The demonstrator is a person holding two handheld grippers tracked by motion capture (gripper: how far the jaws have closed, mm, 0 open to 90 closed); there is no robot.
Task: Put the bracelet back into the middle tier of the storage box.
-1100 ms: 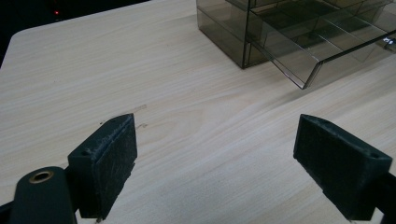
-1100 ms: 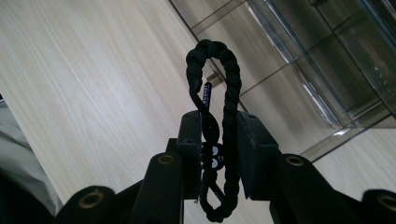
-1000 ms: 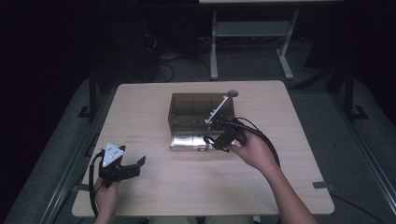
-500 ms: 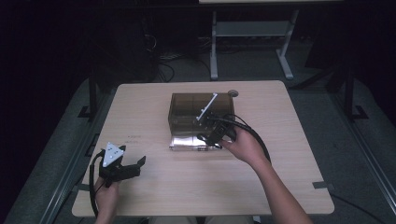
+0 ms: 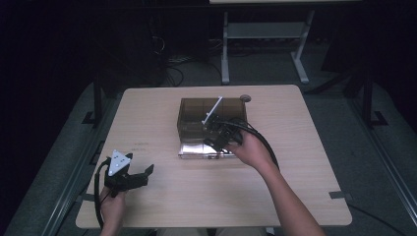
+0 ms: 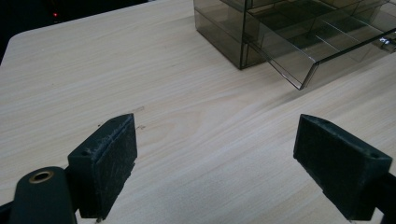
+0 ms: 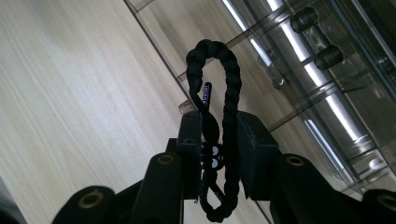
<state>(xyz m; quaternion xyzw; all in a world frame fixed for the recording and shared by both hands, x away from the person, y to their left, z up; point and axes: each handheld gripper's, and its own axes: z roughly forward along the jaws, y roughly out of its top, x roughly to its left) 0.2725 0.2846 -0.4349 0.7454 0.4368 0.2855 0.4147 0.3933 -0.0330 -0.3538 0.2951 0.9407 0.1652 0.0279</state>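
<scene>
A smoky see-through drawer box (image 5: 196, 110) stands mid-table with its bottom drawer (image 5: 196, 150) pulled out toward me. My right gripper (image 5: 220, 137) hovers over that drawer, shut on a black braided cord loop (image 7: 229, 70); in the right gripper view (image 7: 219, 135) the loop sticks out past the jaws above the drawer's compartments (image 7: 299, 107). My left gripper (image 5: 144, 176) rests near the table's front left corner, open, with bare tabletop between its pads (image 6: 215, 140). From there the box (image 6: 233, 37) and drawer (image 6: 303, 56) lie ahead to the right.
Two small dark cylinders (image 7: 317, 39) lie in a drawer compartment. A small round disc (image 5: 244, 98) sits on the table behind the box. The wooden table (image 5: 305, 147) has bare wood to the right and front. Metal stands (image 5: 260, 44) and cables are on the floor beyond.
My right hand has carried the cord loop to the left, from the drawer's right end to over its middle. The left gripper has stayed put.
</scene>
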